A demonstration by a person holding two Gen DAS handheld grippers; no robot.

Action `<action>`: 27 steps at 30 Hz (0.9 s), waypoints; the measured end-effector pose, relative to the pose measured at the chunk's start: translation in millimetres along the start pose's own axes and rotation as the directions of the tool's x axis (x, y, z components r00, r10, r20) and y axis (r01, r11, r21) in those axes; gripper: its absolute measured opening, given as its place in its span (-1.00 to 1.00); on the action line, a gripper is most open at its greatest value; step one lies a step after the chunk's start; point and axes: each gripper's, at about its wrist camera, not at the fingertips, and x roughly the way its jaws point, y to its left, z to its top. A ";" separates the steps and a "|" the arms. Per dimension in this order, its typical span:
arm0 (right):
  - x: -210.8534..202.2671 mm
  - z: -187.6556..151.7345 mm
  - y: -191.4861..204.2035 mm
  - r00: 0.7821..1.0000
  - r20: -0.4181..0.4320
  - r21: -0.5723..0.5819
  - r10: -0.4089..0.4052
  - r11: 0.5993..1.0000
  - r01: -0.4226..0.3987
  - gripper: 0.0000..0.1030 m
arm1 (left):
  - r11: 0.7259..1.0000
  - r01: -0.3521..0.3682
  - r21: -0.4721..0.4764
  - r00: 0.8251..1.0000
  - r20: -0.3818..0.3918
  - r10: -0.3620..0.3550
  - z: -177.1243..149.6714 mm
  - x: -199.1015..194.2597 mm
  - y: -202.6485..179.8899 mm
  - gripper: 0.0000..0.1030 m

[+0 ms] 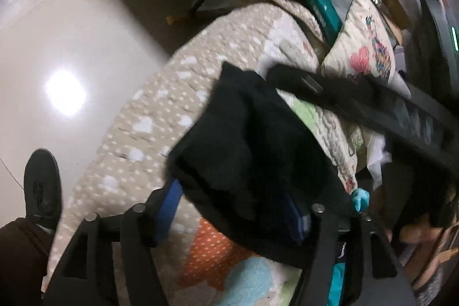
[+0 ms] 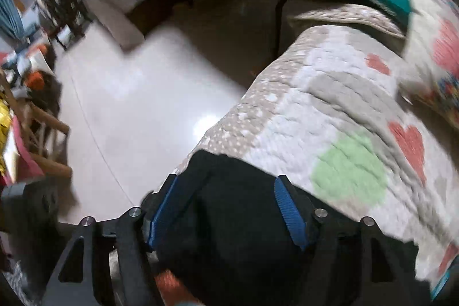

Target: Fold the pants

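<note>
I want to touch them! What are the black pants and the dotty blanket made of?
The black pants look like soft, matte knit cloth, maybe cotton: they slump and show no shine. The dotty blanket looks like quilted padded fabric, with puffy stitched rows. The blur leaves both uncertain.

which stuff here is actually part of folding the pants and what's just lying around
Part of the job:
- black fabric pants
- left gripper
- right gripper
- beige quilted patchwork bedspread under the pants

Lying about:
- cream embroidered cushion
- teal packet
- wooden chair
</note>
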 end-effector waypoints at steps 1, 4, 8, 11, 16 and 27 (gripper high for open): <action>8.4 5.6 6.4 1.000 -0.022 -0.017 -0.012 1.000 0.012 0.45 | 1.000 -0.015 0.006 1.000 0.008 0.015 -1.1 2.2 -2.0 0.29; 37.6 21.8 32.9 0.992 -0.107 -0.118 -0.069 0.991 0.056 0.52 | 1.000 -0.018 -0.025 1.000 0.019 0.019 -1.4 3.9 -1.1 0.27; 70.4 25.8 47.6 0.971 -0.212 -0.191 -0.108 0.979 0.068 0.04 | 0.999 -0.051 -0.017 0.999 -0.012 0.051 2.9 4.4 2.6 -0.49; 72.2 21.6 48.6 0.965 -0.207 -0.228 -0.163 0.967 0.114 -0.47 | 1.000 -0.015 0.001 0.999 -0.030 0.015 2.9 1.6 -3.3 -0.71; 34.1 13.6 34.3 0.985 -0.138 -0.165 -0.100 0.983 0.077 -0.59 | 0.994 0.089 0.066 0.996 -0.029 -0.088 -5.0 -13.5 -34.4 -0.73; -73.5 -55.6 -81.5 0.995 0.090 0.117 -0.037 0.993 0.027 -0.59 | 0.958 0.169 0.233 0.979 -0.153 -0.136 -49.4 24.6 -145.4 -0.73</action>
